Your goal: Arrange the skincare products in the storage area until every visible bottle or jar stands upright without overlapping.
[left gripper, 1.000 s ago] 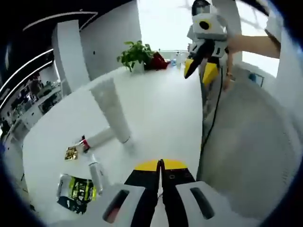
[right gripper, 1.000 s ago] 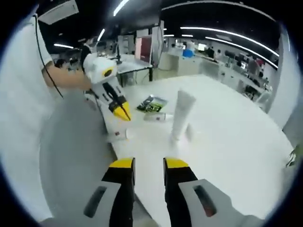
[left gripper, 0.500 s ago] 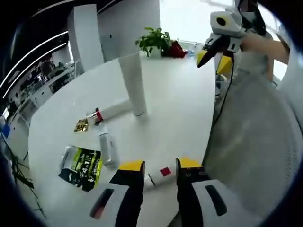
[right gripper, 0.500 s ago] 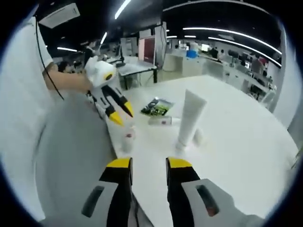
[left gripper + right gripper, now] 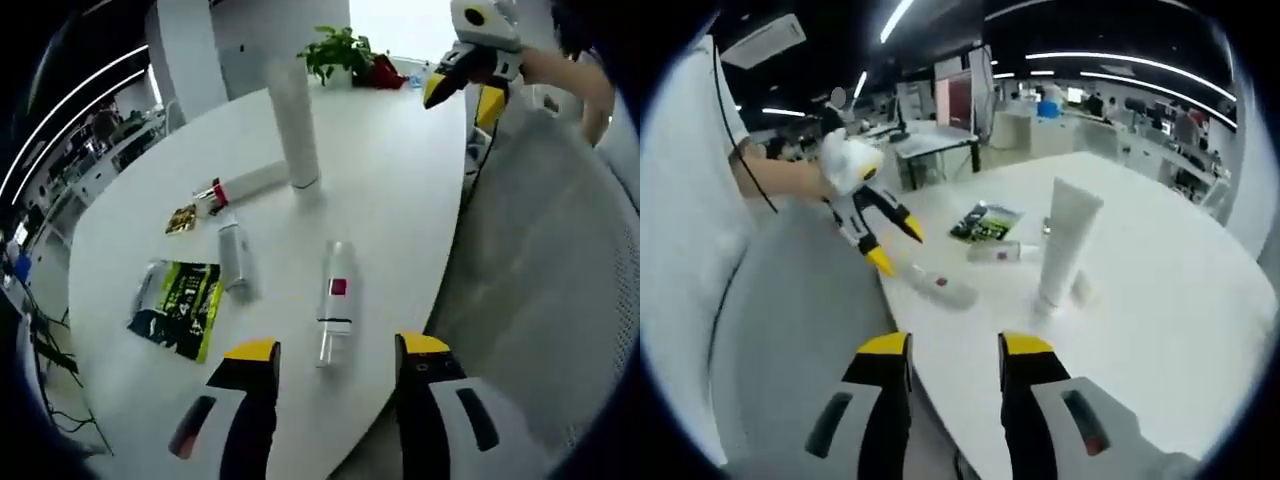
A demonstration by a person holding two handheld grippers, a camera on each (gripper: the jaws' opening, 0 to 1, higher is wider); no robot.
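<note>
My left gripper [image 5: 336,350] is open, just short of a clear bottle with a red label [image 5: 335,300] that lies on its side on the white table [image 5: 390,190]. Beyond it a tall white tube [image 5: 295,125] stands upright. A red-capped white tube [image 5: 245,185] and a small bottle [image 5: 233,255] lie flat nearby. In the right gripper view my right gripper [image 5: 955,345] is open, off the table's edge. There the left gripper [image 5: 890,240] hangs open beside the lying bottle [image 5: 945,287], and the tall tube [image 5: 1065,240] stands further right.
A green and black sachet [image 5: 180,305] and a small gold packet [image 5: 181,218] lie left of the bottles. A potted plant [image 5: 345,50] stands at the table's far end. The right gripper [image 5: 465,85] hovers beyond the table's right edge. A person's grey clothing [image 5: 540,250] borders that edge.
My left gripper went from shut to wide open and drew back. The clear bottle, between its jaws half a second ago, now lies free on the table ahead.
</note>
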